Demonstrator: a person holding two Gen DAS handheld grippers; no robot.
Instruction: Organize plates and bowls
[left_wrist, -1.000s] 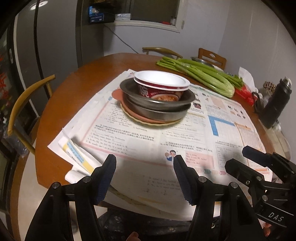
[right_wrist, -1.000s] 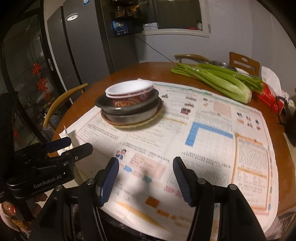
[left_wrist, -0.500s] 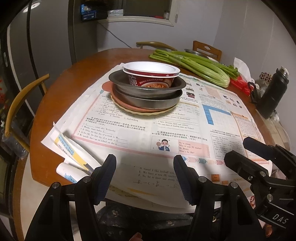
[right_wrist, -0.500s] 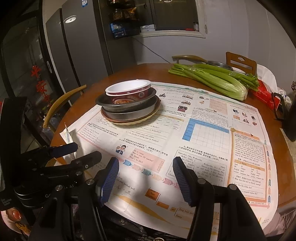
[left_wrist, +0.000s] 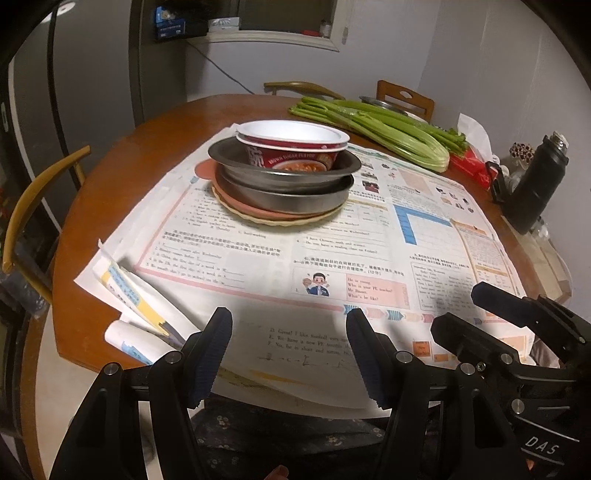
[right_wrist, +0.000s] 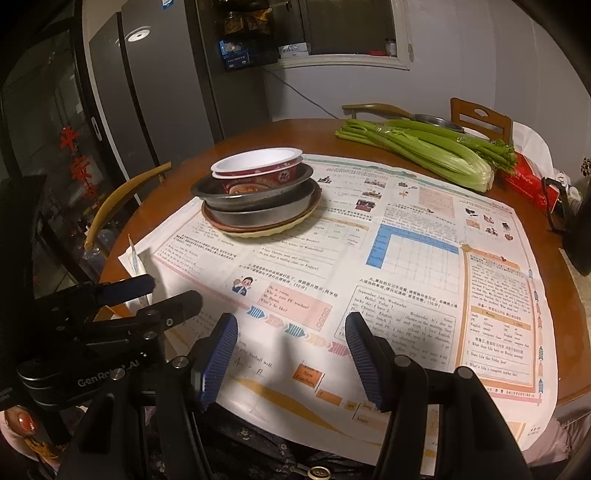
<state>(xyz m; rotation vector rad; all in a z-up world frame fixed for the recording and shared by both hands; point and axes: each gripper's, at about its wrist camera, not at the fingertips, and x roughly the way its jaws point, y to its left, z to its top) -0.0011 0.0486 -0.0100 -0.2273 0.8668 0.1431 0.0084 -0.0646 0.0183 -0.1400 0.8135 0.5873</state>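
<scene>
One stack stands on newspaper on the round wooden table: a red and white paper bowl (left_wrist: 291, 142) (right_wrist: 260, 166) on top, inside two metal basins (left_wrist: 284, 184) (right_wrist: 258, 205), on a pink plate (left_wrist: 240, 205) and a cream plate (left_wrist: 273, 221) (right_wrist: 266, 232). My left gripper (left_wrist: 290, 339) is open and empty near the table's front edge, well short of the stack. My right gripper (right_wrist: 290, 343) is open and empty beside it, to the right; it also shows in the left wrist view (left_wrist: 480, 314).
Celery (left_wrist: 373, 127) (right_wrist: 424, 151) lies at the far right of the table. A black flask (left_wrist: 535, 184) stands at the right edge. Folded papers (left_wrist: 129, 295) lie at the front left. Chairs (left_wrist: 33, 199) stand around the table; a fridge (right_wrist: 159, 92) is behind.
Both grippers have drawn back and risen from the stack toward the table's front edge. Both stay open and empty. The stack has not moved.
</scene>
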